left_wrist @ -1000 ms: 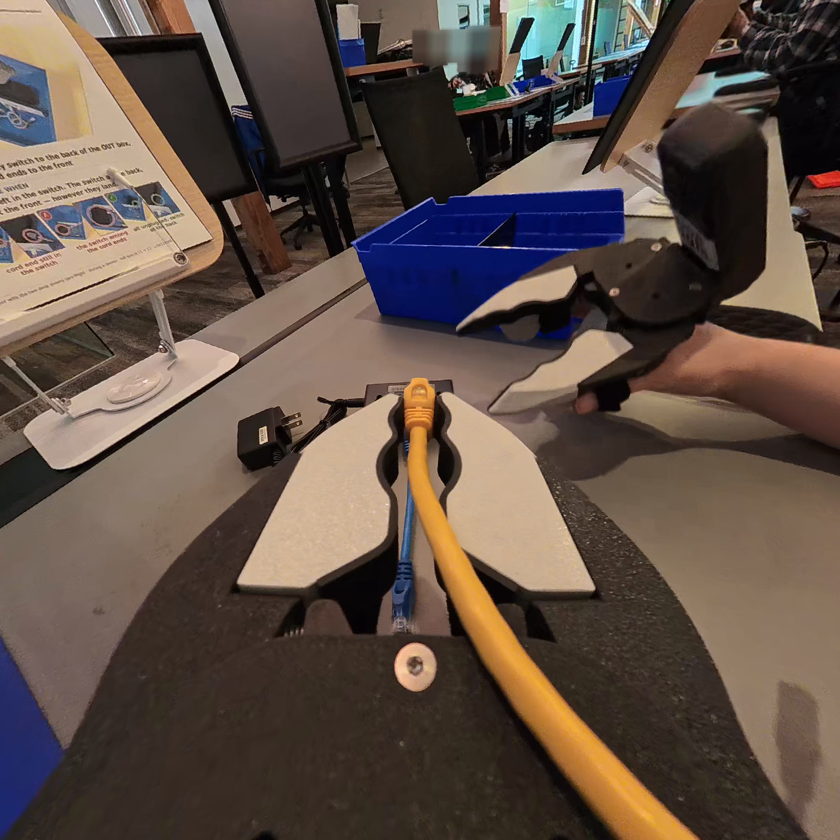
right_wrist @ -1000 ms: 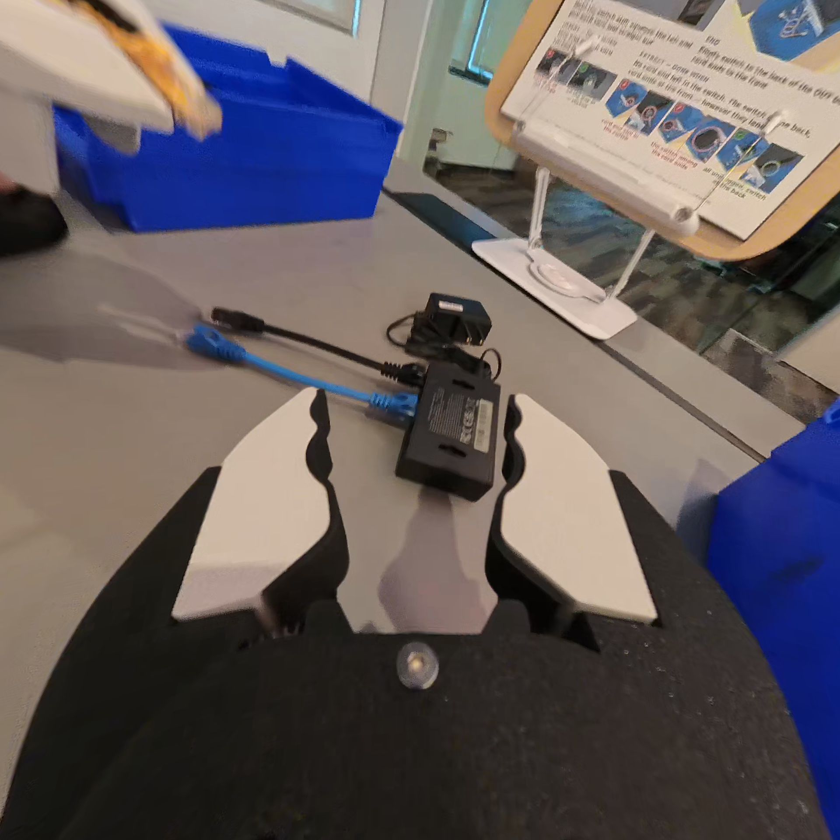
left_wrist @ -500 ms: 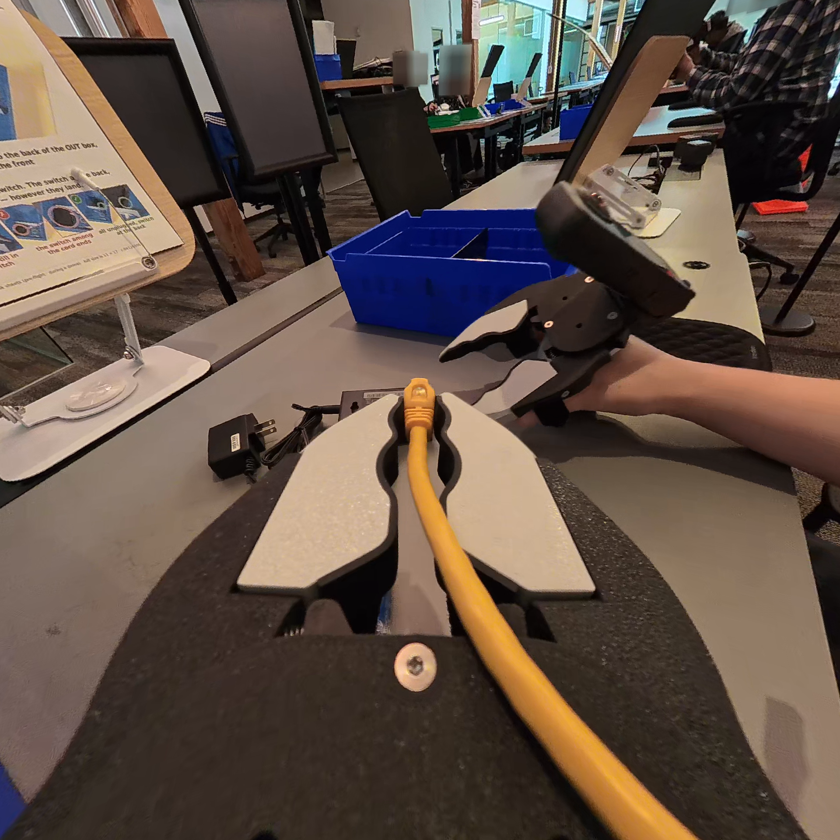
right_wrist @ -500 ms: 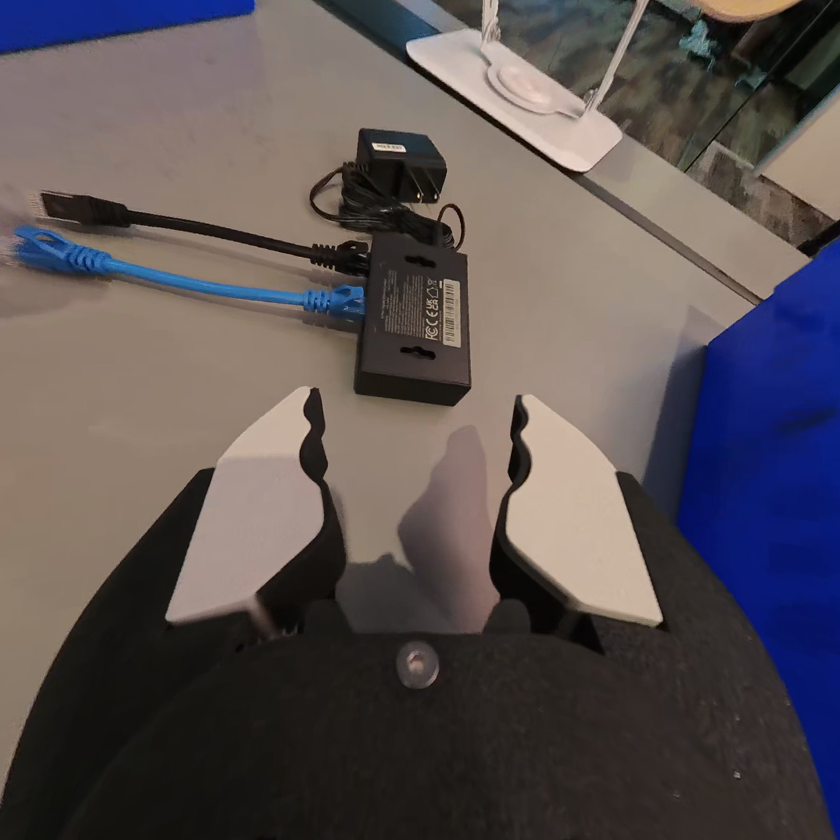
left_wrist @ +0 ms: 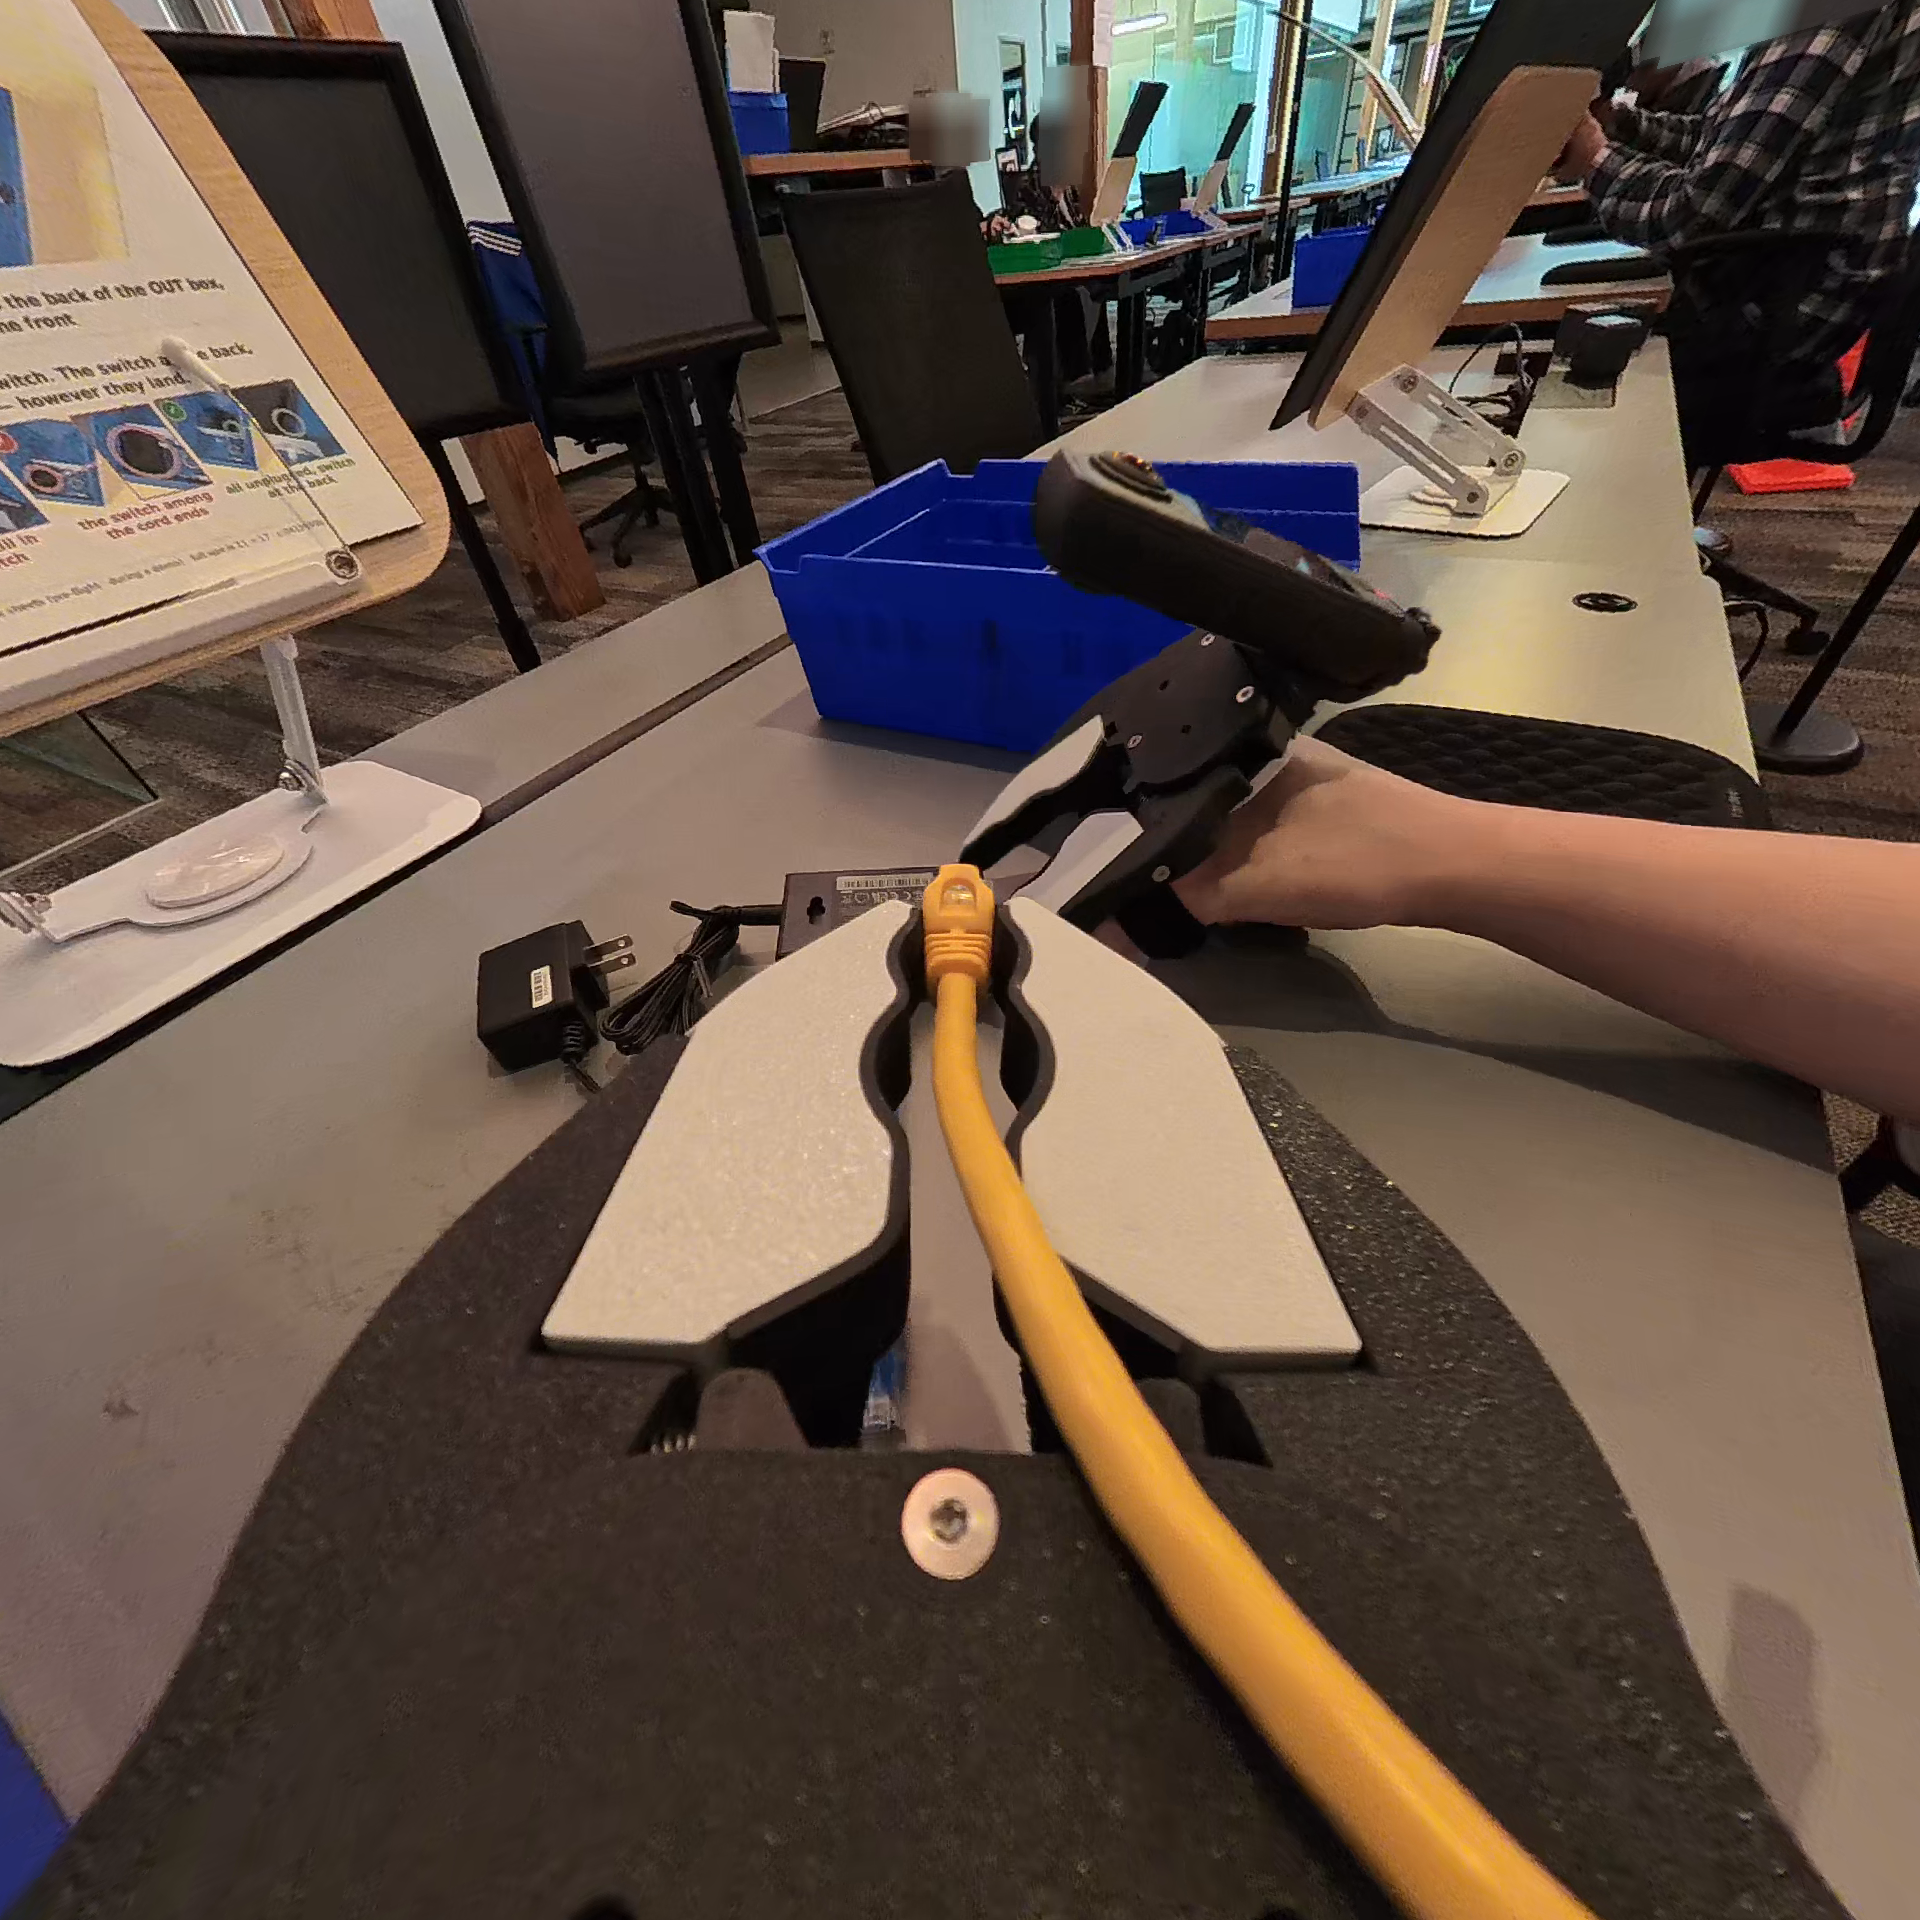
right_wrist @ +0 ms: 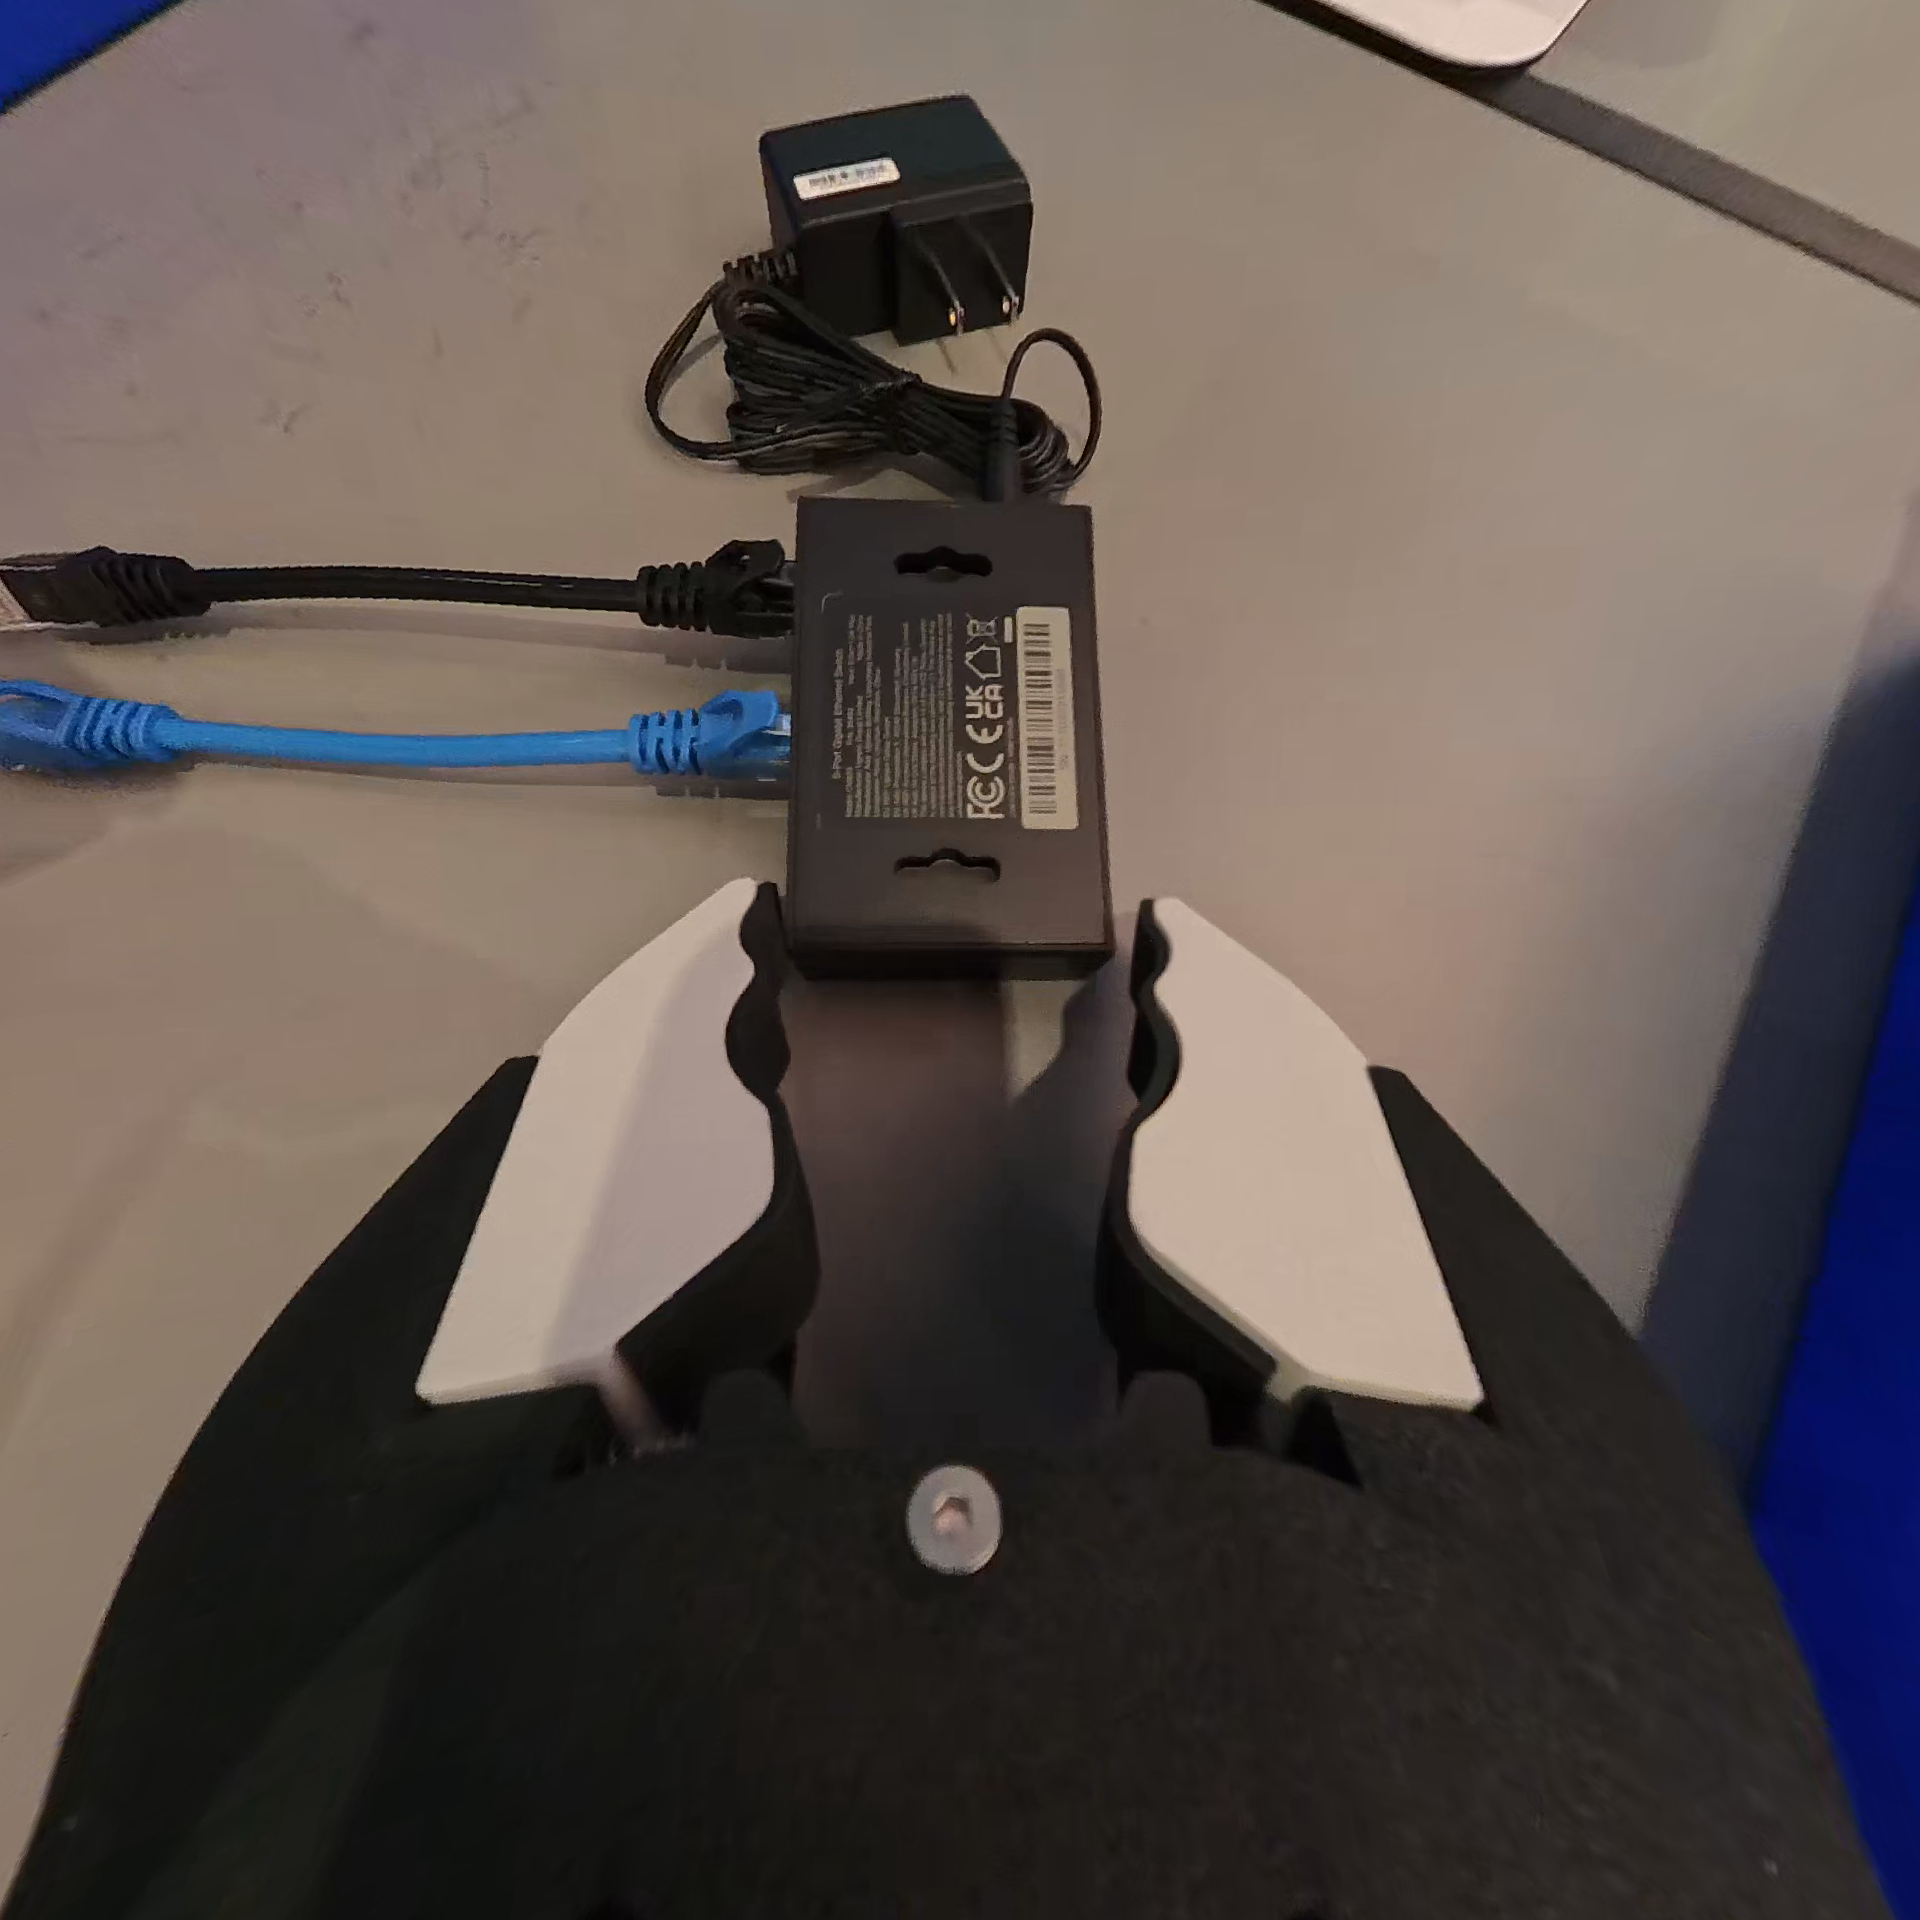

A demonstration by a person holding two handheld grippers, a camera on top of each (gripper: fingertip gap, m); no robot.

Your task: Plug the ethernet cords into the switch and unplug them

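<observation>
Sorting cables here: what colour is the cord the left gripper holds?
Yellow cord, clearest in the left wrist view.

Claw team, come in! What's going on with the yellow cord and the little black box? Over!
Left claw clamped on yellow cord. Right claw open, straddling switch end. Black cord, blue cord plugged in. Nothing blocking.

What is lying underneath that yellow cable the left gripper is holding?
Beneath the yellow ethernet cord, between the left gripper's fingers, the tip of a blue ethernet cord shows on the grey table. The gripper's body hides the rest of it.
</observation>
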